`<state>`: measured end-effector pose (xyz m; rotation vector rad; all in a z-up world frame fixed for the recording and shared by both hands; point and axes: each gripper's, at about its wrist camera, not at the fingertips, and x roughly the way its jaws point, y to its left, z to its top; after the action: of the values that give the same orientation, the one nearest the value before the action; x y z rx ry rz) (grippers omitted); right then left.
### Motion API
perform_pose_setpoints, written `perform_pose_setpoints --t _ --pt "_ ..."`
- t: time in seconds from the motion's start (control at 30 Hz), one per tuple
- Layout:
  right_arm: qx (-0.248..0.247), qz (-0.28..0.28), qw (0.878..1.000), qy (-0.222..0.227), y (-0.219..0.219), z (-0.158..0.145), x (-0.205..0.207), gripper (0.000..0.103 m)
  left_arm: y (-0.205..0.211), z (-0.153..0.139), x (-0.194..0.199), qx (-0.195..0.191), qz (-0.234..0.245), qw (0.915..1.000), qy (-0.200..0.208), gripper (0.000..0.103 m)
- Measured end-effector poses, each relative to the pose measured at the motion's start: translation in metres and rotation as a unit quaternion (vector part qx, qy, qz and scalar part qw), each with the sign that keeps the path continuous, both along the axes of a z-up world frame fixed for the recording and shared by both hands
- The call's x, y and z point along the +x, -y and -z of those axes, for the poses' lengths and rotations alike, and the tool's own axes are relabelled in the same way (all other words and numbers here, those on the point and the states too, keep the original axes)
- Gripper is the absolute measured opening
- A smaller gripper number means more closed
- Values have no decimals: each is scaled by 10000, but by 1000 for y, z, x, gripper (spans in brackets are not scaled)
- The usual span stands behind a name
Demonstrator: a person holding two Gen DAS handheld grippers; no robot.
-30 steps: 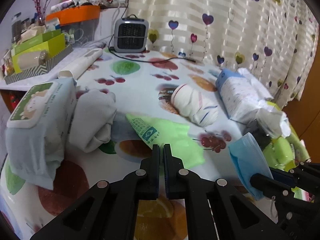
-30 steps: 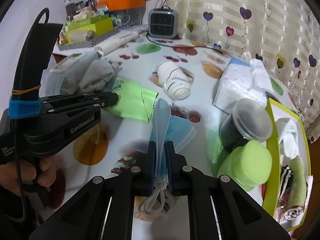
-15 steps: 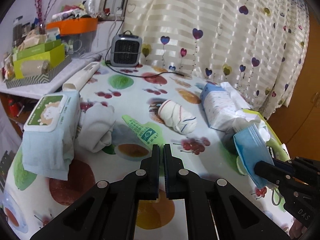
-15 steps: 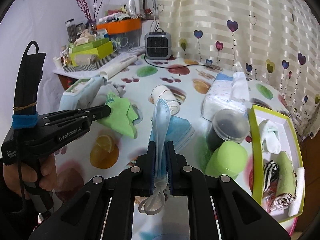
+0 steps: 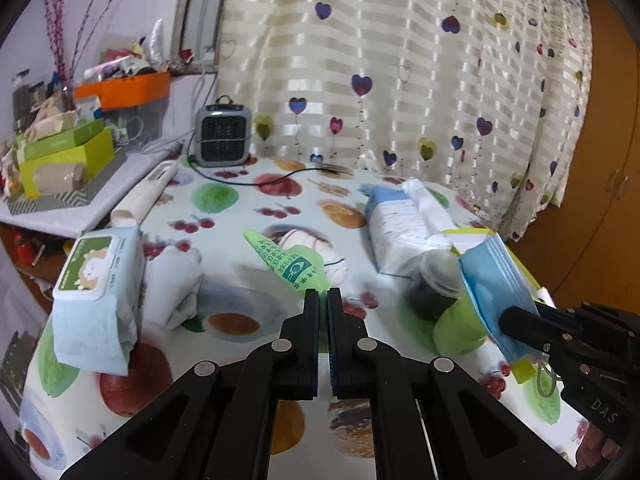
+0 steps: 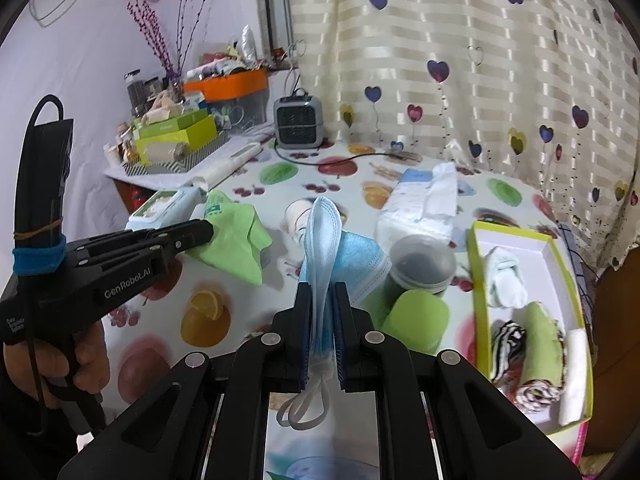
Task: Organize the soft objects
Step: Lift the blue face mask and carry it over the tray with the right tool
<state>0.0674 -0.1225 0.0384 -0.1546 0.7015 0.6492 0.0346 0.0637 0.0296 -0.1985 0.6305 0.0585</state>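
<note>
Left tool (image 6: 206, 229) closed, clamped on a corner of the green cloth (image 6: 236, 242); cloth lifted off the table (image 6: 224, 356), hanging limp from the tips. Seen from the left wrist view, same cloth (image 5: 294, 266) rising just ahead of the shut tips (image 5: 323, 294), printed label facing up. Hand (image 6: 60, 364) wrapped round the tool's grip at the left edge.

Behind the cloth, at the table's left edge: wet-wipes pack (image 5: 96, 292), with a folded white cloth (image 5: 176, 284) touching its right side. Rolled white sheet (image 5: 144, 196) further back, beside the cluttered side shelf (image 5: 72, 196). Small grey heater (image 5: 223, 136) at the far edge, against the heart-print curtain (image 5: 400, 80).

Centre: rolled striped cloth (image 5: 316, 246) lying on the table, partly hidden behind the green cloth. Right tool (image 6: 320, 292) closed on a folded blue face mask (image 6: 322, 248); mask standing upright out of the jaws, ear loop dangling behind the tips. Second blue mask (image 6: 360, 258) lying flat just beyond, beside the dark jar (image 6: 420, 268). Green lidded cup (image 6: 416, 316) touching the jar, nearer the camera.

Right of centre: tissue pack (image 6: 416, 208), white tissue poking out of its top. Far right: yellow-rimmed box (image 6: 480, 296) holding a white cloth (image 6: 506, 280), a black-and-white striped roll (image 6: 508, 336), a green roll (image 6: 540, 344) and a white roll (image 6: 574, 372), packed side by side.
</note>
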Motion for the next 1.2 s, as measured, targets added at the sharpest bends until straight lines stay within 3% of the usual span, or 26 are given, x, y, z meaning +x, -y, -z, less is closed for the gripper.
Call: perform_pose_setpoints --t 0.6,1.2 --pt "134 368 9990 235 32 -18 1 11 51 -32 6 100 635 9973 342 4" --pt "285 766 9965 176 76 -14 15 11 109 -37 30 312 1160 9923 289 4"
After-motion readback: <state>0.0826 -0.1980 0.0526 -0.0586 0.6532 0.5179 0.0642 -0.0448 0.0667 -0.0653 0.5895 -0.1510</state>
